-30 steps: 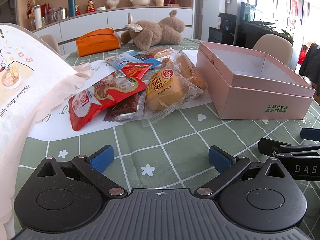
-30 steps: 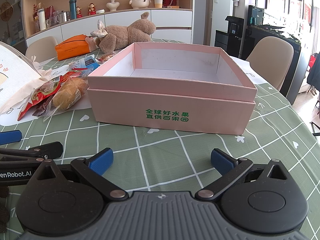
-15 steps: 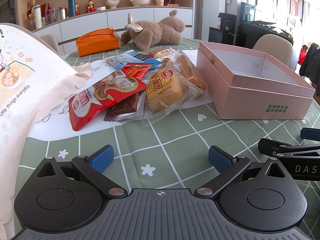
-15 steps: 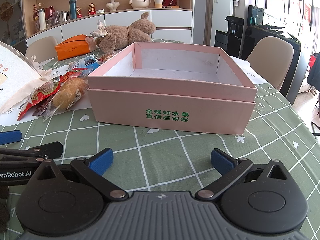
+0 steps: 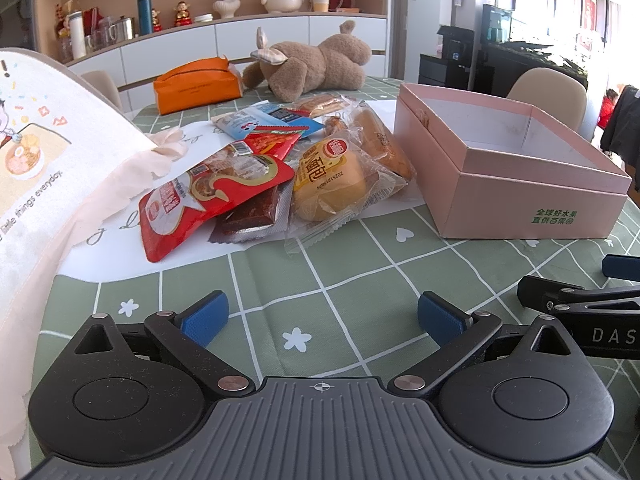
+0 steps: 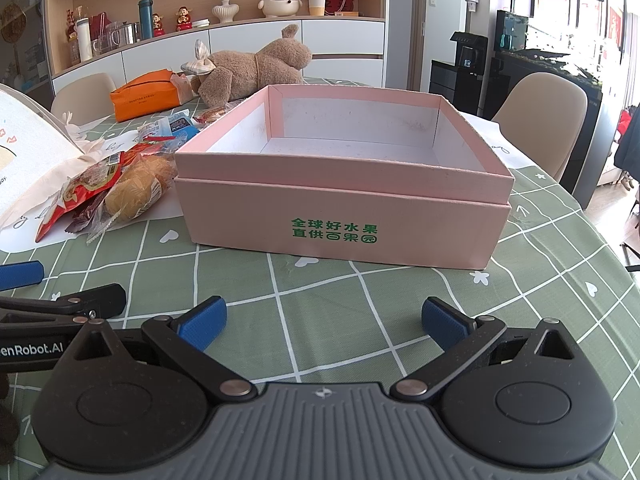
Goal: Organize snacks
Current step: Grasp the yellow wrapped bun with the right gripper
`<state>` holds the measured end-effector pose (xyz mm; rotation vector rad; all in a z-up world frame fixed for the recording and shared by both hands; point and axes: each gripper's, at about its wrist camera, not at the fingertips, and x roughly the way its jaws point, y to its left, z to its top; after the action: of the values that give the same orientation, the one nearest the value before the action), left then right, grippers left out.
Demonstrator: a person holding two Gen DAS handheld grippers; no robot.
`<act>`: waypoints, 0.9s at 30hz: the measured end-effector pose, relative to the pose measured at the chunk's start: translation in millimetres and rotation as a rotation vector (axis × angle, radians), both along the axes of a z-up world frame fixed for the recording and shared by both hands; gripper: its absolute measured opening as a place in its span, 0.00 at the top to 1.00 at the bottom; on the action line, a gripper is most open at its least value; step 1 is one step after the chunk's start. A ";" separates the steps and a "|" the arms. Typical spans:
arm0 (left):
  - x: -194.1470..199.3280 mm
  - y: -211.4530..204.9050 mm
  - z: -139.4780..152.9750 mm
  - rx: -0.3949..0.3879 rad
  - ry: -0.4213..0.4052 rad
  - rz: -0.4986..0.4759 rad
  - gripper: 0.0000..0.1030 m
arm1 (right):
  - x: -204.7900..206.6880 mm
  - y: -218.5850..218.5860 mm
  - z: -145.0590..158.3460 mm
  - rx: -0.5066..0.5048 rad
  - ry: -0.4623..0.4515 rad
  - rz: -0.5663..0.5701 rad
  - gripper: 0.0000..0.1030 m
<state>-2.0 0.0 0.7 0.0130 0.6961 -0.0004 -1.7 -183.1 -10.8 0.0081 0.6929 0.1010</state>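
Snacks (image 5: 276, 168) are lying in a loose heap on the green checked tablecloth (image 5: 340, 292), just left of the pink box (image 5: 516, 200) and well ahead of my left claw (image 5: 320, 316). I am holding both claws low over the cloth, each with its blue pads spread wide and gripping nothing; my right claw (image 6: 322, 320) is facing the front wall of the box.

Step in hand, as I judge it: picking the first packet. The bread bun (image 5: 328, 176) in clear wrap is sitting nearest the box on the front edge of the heap, so I am treating it as the first pick. For a clean grip I am planning to bring the left claw in level, straddle the bun across its narrow side, and close gently, since the soft bun will crush and the slick wrapper may slip. The red packet (image 5: 200, 204) is overlapping a dark bar (image 5: 252, 216); lifting it by one edge should avoid dragging its neighbour.

Containers: the box is standing open and upright, its white floor bare as far as the right view shows. An orange tissue holder (image 5: 196, 86) and a plush toy (image 5: 312, 64) are lying beyond the heap.
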 end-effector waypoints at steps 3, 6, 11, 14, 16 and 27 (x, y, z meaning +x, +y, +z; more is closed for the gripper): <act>-4.8 8.5 18.3 -0.107 0.036 -0.070 0.00 | 6.4 -3.6 2.7 0.009 0.057 0.018 0.00; -10.1 25.4 59.5 -0.106 -0.096 -0.141 0.00 | 13.9 -9.4 13.3 -0.020 0.174 0.072 0.00; 58.6 78.8 82.7 -0.097 0.001 -0.119 0.00 | 14.1 -14.4 15.0 -0.028 0.195 0.104 0.00; 104.5 108.9 69.9 -0.176 0.106 -0.085 0.00 | 16.1 -9.2 17.3 -0.031 0.209 0.059 0.00; 121.2 114.7 68.8 -0.169 0.125 -0.075 0.00 | 23.8 -4.2 20.0 -0.036 0.241 0.068 0.03; 166.8 144.5 94.5 -0.199 0.169 -0.138 0.00 | 66.0 108.5 101.8 0.049 0.039 0.360 0.24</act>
<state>164.8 144.5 95.2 -0.1318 0.8601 -0.2051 64.3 -74.6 91.0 -0.0685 0.7257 0.4642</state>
